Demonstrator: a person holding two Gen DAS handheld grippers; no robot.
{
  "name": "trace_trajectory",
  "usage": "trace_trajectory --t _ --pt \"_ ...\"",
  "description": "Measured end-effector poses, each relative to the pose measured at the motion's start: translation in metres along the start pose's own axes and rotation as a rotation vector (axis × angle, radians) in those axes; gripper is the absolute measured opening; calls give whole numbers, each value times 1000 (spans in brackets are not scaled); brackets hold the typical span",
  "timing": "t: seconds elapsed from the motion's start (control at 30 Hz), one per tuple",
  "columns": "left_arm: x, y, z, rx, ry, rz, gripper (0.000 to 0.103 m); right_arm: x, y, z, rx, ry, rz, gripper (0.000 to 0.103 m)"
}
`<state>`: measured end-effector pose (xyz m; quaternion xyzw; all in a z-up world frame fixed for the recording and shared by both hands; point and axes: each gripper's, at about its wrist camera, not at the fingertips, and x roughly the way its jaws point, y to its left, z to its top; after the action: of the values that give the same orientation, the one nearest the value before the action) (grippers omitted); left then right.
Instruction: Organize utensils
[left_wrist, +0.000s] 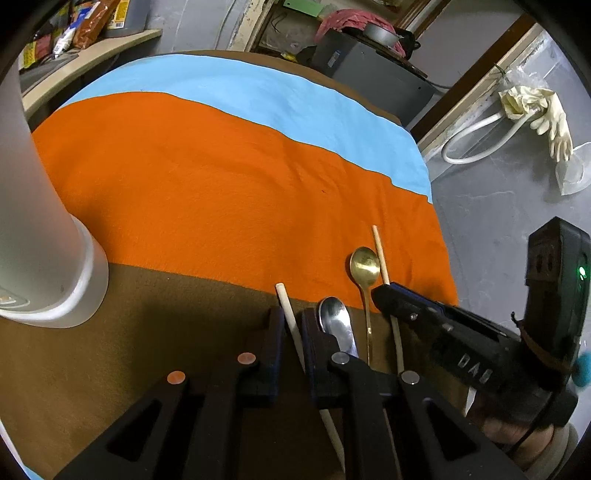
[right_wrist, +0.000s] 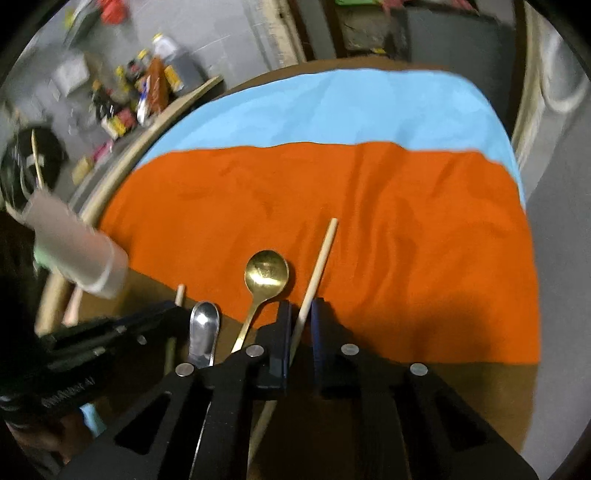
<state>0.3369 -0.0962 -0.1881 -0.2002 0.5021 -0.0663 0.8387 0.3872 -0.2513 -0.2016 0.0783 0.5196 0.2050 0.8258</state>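
Standing at the left edge of the left wrist view is a tall white cylinder (left_wrist: 40, 229) on the brown part of the counter (left_wrist: 155, 332), with an orange cloth (left_wrist: 221, 192) and a blue cloth (left_wrist: 258, 92) spread beyond it. At lower centre of that frame the left gripper (left_wrist: 293, 325) is clamped on a pale wooden chopstick (left_wrist: 286, 306). Just right of it lie a silver spoon (left_wrist: 334, 321) and a gold spoon (left_wrist: 365, 264), side by side, bowls pointing up the frame. Further right, the right gripper (left_wrist: 384, 295) is pinched on a second chopstick (left_wrist: 380, 254), whose tip reaches onto the orange cloth. Hanging at the upper right, off the counter, is a pale rubber glove (left_wrist: 546, 114).
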Motion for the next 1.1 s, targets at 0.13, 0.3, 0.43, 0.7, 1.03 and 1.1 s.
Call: trace_trajectory --t 0.13,0.3,0.43,0.7,1.03,1.1 --pt "-8 -1 1 4 -8 -28 7 -6 -21 -7 169 -16 127 4" --pt "-33 -10 -2 46 -60 -58 7 -33 -10 -25 164 -111 141 4" --pt "-57 -23 -2 98 -126 -69 5 -60 -5 -32 153 -200 152 4" --pt "-106 -40 5 150 -295 -63 5 -119 7 -31 90 -463 192 4" --pt "-165 -38 20 167 -410 -84 5 -178 47 -10 9 -692 231 4" --pt "-177 -37 24 178 -435 -79 5 -187 57 -3 0 -725 248 4"
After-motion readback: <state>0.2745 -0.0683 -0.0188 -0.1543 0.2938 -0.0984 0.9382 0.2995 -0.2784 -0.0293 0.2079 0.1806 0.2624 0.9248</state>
